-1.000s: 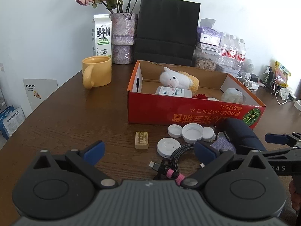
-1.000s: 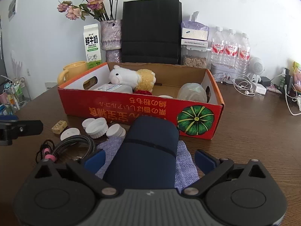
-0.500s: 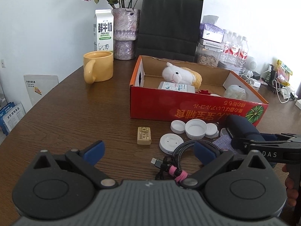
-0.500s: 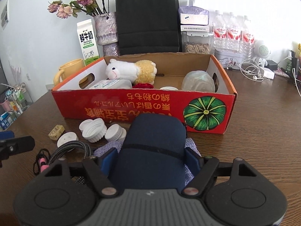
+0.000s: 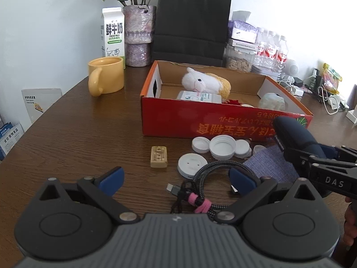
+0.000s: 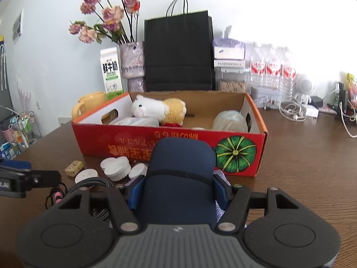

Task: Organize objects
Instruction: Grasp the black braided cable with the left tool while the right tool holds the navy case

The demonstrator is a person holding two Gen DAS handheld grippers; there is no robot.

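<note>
Left wrist view: left gripper (image 5: 176, 179) hangs released over the coiled cable (image 5: 200, 187), likely the next pick; white lids (image 5: 221, 146) lie against the red box (image 5: 223, 120) front wall. Right wrist view: right gripper (image 6: 178, 193), jaws just closing, clamps the navy case (image 6: 180, 174) across its width, above the grey cloth (image 6: 219, 207) on the bench (image 6: 301, 167), presumably bound for the box.

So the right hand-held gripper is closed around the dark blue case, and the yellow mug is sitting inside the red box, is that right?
Not quite. The yellow mug stands on the table left of the red box, outside it, as the left wrist view shows. The right hand-held gripper has indeed just closed onto the dark blue case.
</note>
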